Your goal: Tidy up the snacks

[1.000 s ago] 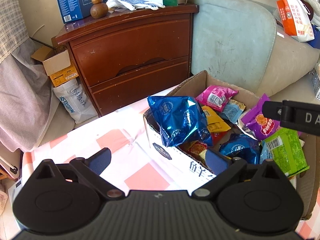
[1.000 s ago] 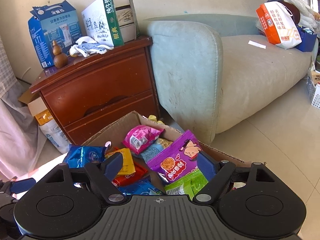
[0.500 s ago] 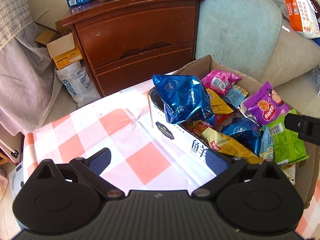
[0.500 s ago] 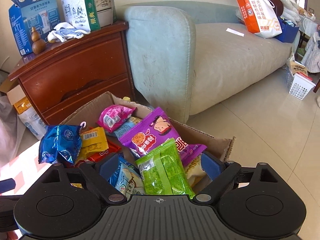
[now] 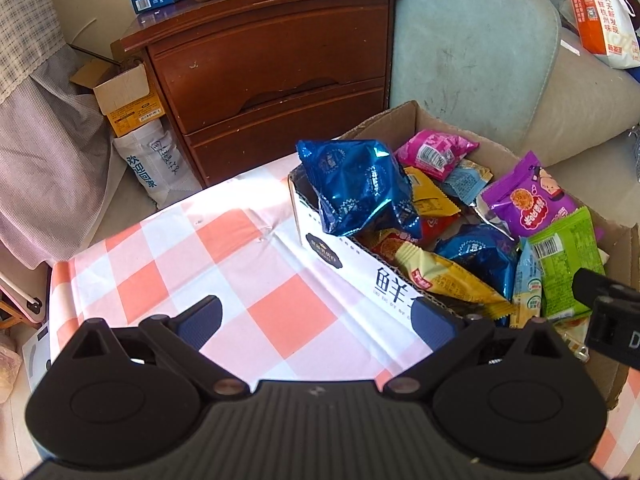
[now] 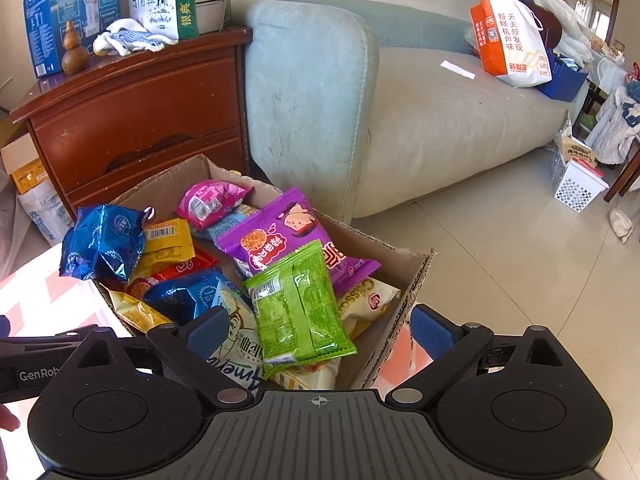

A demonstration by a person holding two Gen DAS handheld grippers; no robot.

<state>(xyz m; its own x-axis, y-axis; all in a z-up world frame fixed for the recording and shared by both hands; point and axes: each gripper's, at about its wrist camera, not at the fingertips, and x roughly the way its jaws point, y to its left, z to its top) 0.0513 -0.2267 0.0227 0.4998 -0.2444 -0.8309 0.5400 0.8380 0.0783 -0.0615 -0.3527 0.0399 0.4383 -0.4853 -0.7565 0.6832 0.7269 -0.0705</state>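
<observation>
Right gripper (image 6: 316, 330) hangs over the cardboard box (image 6: 416, 280) of snacks, jaws opening wide around the green packet (image 6: 298, 304) without touching it, probably just dropped there, while left gripper (image 5: 320, 312) waits open and empty beside the box.

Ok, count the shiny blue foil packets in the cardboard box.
2. One blue packet perches on the box's left end; another lies lower, among the snacks near the front wall. More may be buried.
</observation>
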